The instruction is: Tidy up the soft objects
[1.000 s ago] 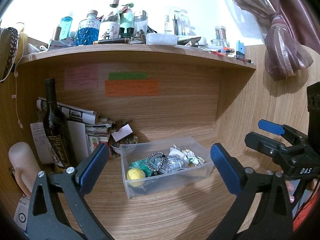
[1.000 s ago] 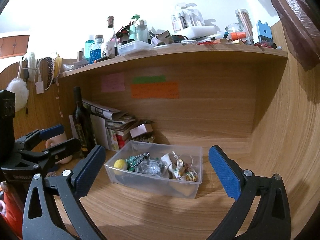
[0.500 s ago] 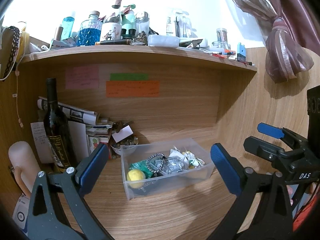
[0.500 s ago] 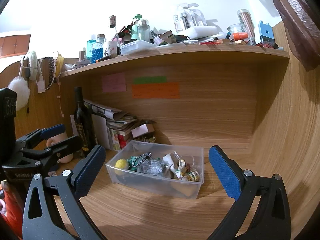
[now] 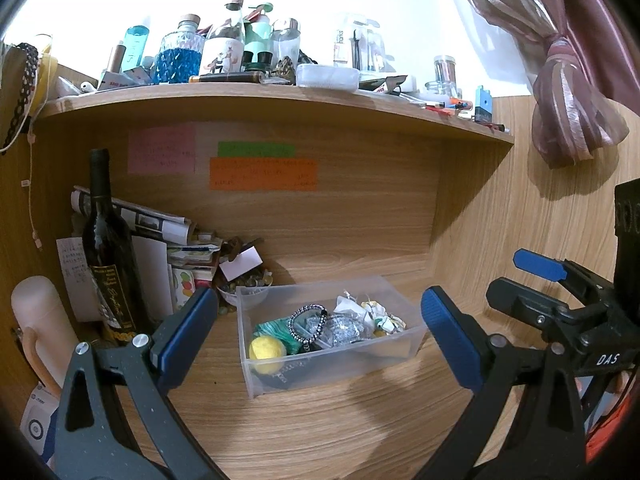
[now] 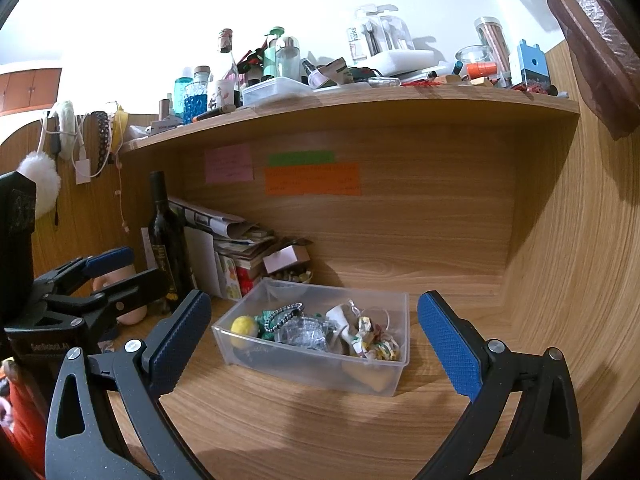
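Clear plastic bin (image 5: pixel 332 368) on desk, holding yellow ball (image 5: pixel 266 350), bead bracelet (image 5: pixel 308 322).

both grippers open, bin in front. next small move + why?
Probably ease the left gripper forward and down toward the yellow ball at the near-left end of the clear bin. Both it and the right gripper are open, empty and short of the bin. The ball sits on the left side, apart from the beaded bracelet and the crumpled wrappers, so it looks the easiest first grasp.
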A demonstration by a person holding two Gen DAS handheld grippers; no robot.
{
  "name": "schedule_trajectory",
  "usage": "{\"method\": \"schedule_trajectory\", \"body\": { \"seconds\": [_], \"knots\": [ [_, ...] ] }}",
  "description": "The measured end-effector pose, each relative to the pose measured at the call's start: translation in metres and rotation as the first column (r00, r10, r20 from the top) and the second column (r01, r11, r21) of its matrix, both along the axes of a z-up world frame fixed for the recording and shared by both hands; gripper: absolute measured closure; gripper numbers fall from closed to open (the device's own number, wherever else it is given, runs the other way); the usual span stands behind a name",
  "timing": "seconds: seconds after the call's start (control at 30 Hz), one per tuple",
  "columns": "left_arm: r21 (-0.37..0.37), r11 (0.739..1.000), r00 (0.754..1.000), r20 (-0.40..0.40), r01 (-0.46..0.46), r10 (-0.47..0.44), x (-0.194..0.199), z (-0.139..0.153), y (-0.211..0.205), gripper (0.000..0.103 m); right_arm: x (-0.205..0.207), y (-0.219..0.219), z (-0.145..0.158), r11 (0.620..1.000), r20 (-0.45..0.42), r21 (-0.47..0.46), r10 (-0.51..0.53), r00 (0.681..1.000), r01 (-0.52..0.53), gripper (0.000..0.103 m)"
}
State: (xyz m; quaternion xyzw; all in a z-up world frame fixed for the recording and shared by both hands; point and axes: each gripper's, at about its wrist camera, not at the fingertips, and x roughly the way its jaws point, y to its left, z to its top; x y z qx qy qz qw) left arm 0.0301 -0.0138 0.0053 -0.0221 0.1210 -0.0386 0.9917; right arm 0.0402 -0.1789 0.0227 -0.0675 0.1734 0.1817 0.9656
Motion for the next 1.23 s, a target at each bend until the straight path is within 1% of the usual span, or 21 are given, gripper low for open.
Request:
{"method": "schedule_trajectory", "body": {
  "seconds": [0.27, 0.8, 1.03, 1.23],
  "knots": [
    [0.001, 1.000, 1.000, 0.000, -0.001, 0.001, 0.0009, -0.0005, -0.0008, 0.000, 0.0000, -0.0005, -0.0013, 1.000, -0.003, 0.003, 0.001, 1.000, -0.001, 0.000],
    [-0.034, 0.999, 1.000, -0.014, 0.011, -0.012, 0.0043, -0.0021, 0.0050, 0.000, 0.0014, -0.0023, -0.0021, 1.000, -0.004, 0.006, 0.004, 1.000, -0.004, 0.000],
    [-0.024, 1.000, 1.000, -0.014, 0.014, -0.015, 0.0045, -0.0028, 0.0056, 0.000, 0.0013, -0.0019, -0.0026, 1.000, -0.006, 0.006, 0.002, 1.000, -0.002, 0.000],
    [-0.024, 0.999, 0.999, -0.032, 0.024, -0.025, 0.0079, -0.0047, 0.0054, 0.000, 0.0043, 0.0002, -0.0047, 1.000, -0.018, 0.012, -0.009, 1.000, 0.009, 0.000]
  ]
}}
